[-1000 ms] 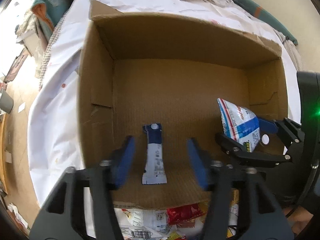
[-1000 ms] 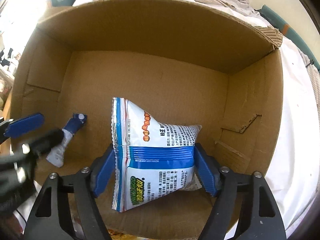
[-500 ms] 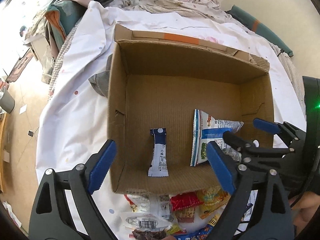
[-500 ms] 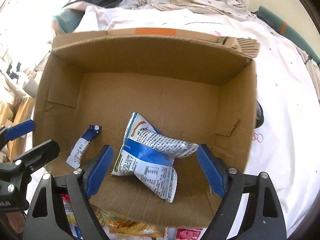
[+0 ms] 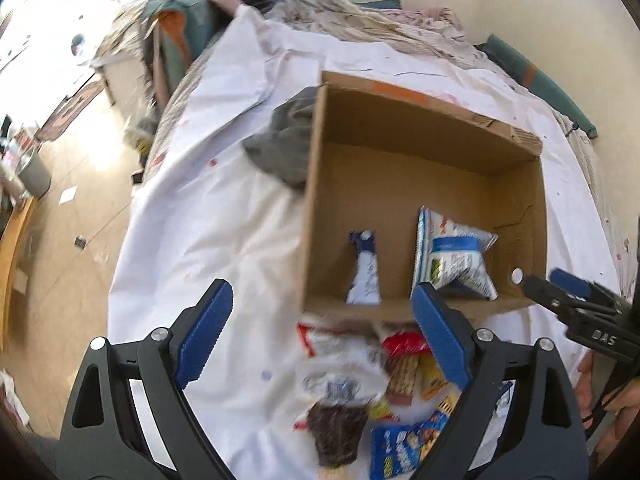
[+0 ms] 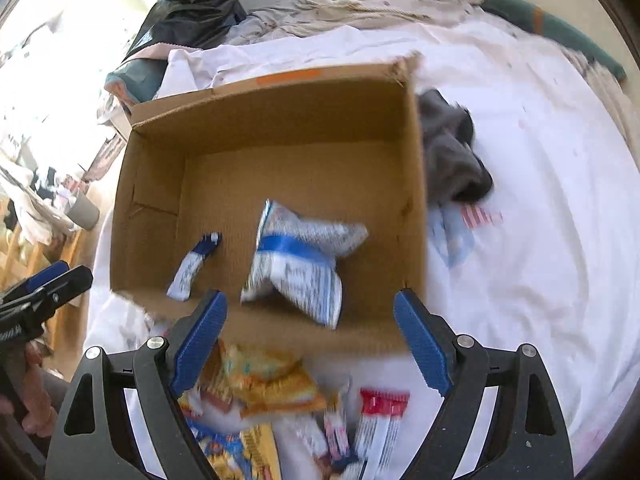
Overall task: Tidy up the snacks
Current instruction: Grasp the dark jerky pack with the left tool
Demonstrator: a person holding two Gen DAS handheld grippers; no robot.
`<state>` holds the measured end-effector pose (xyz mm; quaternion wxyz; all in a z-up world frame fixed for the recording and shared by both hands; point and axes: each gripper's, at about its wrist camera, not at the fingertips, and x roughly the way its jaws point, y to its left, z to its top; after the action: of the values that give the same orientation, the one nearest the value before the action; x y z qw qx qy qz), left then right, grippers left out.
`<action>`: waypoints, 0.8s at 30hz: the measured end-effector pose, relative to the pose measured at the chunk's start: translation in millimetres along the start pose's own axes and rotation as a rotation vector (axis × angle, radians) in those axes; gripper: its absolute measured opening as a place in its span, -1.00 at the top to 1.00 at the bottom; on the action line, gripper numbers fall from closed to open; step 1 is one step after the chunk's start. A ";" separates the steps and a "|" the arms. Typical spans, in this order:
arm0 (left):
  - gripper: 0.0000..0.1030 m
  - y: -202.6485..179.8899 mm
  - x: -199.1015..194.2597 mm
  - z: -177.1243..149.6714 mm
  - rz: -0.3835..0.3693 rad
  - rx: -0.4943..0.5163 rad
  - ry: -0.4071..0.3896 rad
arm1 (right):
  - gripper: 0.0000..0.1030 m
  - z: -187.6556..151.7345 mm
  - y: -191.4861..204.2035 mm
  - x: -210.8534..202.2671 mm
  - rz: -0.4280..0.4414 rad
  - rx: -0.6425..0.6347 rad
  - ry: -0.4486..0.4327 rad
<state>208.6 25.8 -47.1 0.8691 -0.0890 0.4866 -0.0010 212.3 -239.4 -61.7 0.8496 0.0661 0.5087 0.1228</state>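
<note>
An open cardboard box (image 5: 516, 148) (image 6: 156, 188) lies on a white sheet. Inside it lie a small blue-and-white stick packet (image 5: 364, 268) (image 6: 192, 266) and a crumpled blue-and-white snack bag (image 5: 452, 256) (image 6: 300, 256). A pile of loose snack packets (image 5: 368, 384) (image 6: 280, 404) lies in front of the box. My left gripper (image 5: 320, 336) is open and empty, above the pile's left side. My right gripper (image 6: 310, 340) is open and empty, above the box's near wall and the pile. The right gripper's tip also shows in the left wrist view (image 5: 560, 296).
A dark grey cloth (image 5: 284, 140) (image 6: 452, 152) lies against the box's outer side. Rumpled bedding (image 5: 380, 24) lies behind the box. The bed's left edge drops to a cluttered floor (image 5: 60, 184). A small red-striped wrapper (image 6: 480, 216) lies right of the box.
The right gripper let go of the blue-and-white bag, which now lies in the box. Both grippers pulled back and up out of the box to above the snack pile.
</note>
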 end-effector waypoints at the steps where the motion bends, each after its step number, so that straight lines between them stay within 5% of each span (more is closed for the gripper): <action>1: -0.73 4.1 -1.1 -3.8 0.005 -0.013 0.007 | -0.71 -5.5 -2.9 -2.6 0.005 0.017 0.003; 7: -0.73 20.4 0.0 -39.4 0.046 -0.061 0.086 | -0.71 -35.4 -21.0 -20.9 0.016 0.116 -0.002; 14: -0.73 8.0 15.0 -75.2 0.013 -0.065 0.178 | -0.71 -62.2 -40.4 -21.7 0.082 0.248 0.052; 24: -0.64 -20.3 54.5 -83.7 0.031 -0.015 0.223 | -0.71 -68.6 -44.1 -24.2 0.032 0.216 0.053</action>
<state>168.3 -11.8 -132.8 0.8087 -0.0872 0.5817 0.0063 147.2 -289.3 -84.1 0.8216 0.1622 0.5403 0.0826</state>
